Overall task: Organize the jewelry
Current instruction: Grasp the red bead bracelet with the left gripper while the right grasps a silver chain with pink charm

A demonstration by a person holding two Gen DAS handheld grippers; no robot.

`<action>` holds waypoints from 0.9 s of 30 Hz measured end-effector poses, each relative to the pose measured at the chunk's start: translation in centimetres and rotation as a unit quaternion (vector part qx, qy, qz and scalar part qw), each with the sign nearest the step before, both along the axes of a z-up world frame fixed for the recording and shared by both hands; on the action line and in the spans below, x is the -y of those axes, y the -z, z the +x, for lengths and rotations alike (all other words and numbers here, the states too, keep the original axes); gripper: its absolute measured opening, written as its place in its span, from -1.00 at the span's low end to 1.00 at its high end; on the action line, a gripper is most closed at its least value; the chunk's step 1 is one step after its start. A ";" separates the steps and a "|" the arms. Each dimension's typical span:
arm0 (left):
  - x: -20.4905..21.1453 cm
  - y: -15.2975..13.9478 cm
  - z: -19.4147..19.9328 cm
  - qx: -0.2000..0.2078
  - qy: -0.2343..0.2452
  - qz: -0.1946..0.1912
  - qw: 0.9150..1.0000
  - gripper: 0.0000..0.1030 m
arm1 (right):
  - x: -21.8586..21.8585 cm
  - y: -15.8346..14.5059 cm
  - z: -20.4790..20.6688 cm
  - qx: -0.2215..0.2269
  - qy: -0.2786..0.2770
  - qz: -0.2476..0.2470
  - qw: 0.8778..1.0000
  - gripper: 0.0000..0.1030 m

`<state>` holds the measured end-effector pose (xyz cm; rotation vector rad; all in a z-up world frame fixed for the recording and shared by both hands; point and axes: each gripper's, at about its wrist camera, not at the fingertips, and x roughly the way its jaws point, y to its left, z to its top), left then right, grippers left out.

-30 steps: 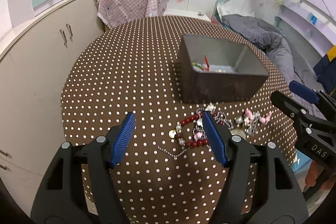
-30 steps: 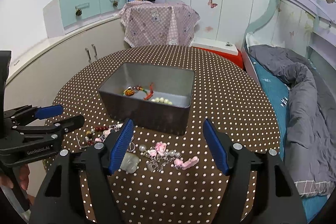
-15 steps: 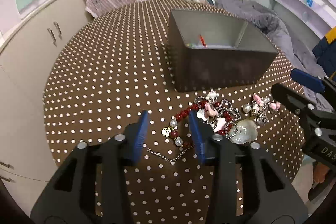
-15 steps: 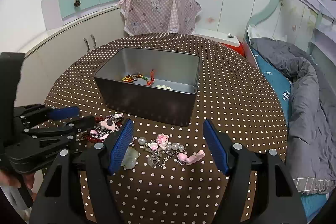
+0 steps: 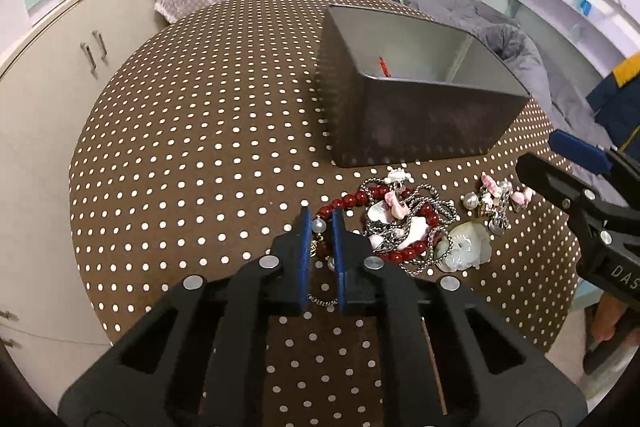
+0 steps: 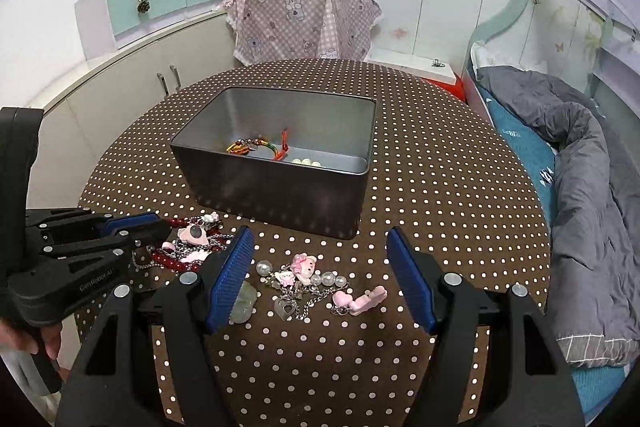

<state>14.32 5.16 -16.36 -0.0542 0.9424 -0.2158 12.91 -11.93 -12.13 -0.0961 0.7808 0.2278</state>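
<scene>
We have the left gripper down on the red bead bracelet, jaws closing narrow around a pearl and red beads at the tangle's free end, probably so that strand lifts away from the other pieces; the right gripper hangs wide and empty over the pink charm bracelet, likely next; the grey tin sits just behind on the dotted table, already holding a few pieces.

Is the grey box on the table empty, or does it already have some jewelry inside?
Not empty. The grey box holds a colourful braided bracelet and some pale beads on its bottom.
</scene>
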 end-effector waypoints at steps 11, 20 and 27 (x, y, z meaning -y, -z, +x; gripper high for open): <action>-1.6 -3.7 -1.1 0.049 -0.003 -0.038 0.998 -0.86 | -0.4 -0.7 -0.4 0.011 -0.007 0.000 1.000 0.27; -2.7 -7.1 -2.8 0.103 -0.011 -0.049 0.993 -0.86 | -0.9 -1.2 -0.3 0.019 -0.017 0.004 1.000 0.27; -4.4 -8.0 -3.9 0.121 -0.036 -0.045 0.991 -0.86 | -2.6 -1.1 -0.1 0.007 -0.058 0.024 0.998 0.27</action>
